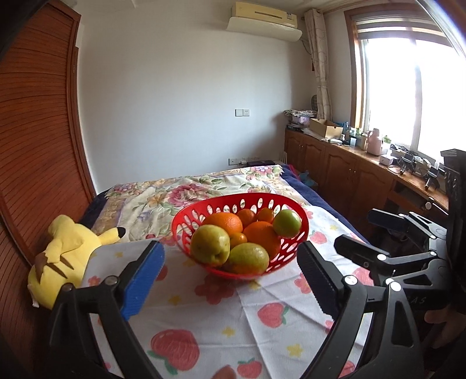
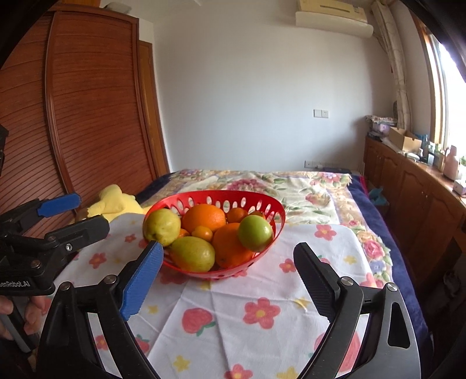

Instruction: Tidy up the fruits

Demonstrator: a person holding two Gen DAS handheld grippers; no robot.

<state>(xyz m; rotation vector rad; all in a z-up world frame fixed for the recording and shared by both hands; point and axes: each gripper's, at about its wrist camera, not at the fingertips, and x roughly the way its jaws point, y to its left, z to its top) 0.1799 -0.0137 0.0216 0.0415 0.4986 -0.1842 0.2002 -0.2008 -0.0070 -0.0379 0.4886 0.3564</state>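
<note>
A bed is seen covered by a floral blanket [image 1: 180, 192], over which a thin white cloth [image 2: 262, 291] printed with strawberries, flowers and small yellow stars has been spread; fold creases are visible in the cloth. The bed is bounded on the left by a wardrobe [image 2: 87, 102] of reddish-brown wood with fine horizontal slats, and on the right by a row of low wooden cabinets [image 1: 343, 175] with arched door panels, whose top is crowded with boxes, bottles and small items. A bright window [image 1: 407, 96] with a patterned curtain is set above the cabinets, and an air conditioner [image 1: 263, 17] is mounted high on the plain white wall. A red basket [image 1: 186, 224] of glossy plastic, oval in shape and pierced with rows of oval holes, is placed on the white cloth near its far edge. It is filled with fruit: two large oranges [image 1: 222, 223] with dimpled skin, several small tangerines [image 1: 247, 217], two yellowish-green pears [image 1: 209, 243] and one round green apple [image 1: 287, 223] resting against the right rim. A soft yellow plush toy [image 1: 61, 253] is laid on the bed to the left of the basket, partly on the cloth's edge. The left gripper [image 1: 230, 277] is held with its fingers spread wide, one ribbed blue pad and one ribbed black pad, nothing between them, short of the basket. The right gripper [image 2: 227, 280] is likewise held spread and empty, just in front of the basket.
</note>
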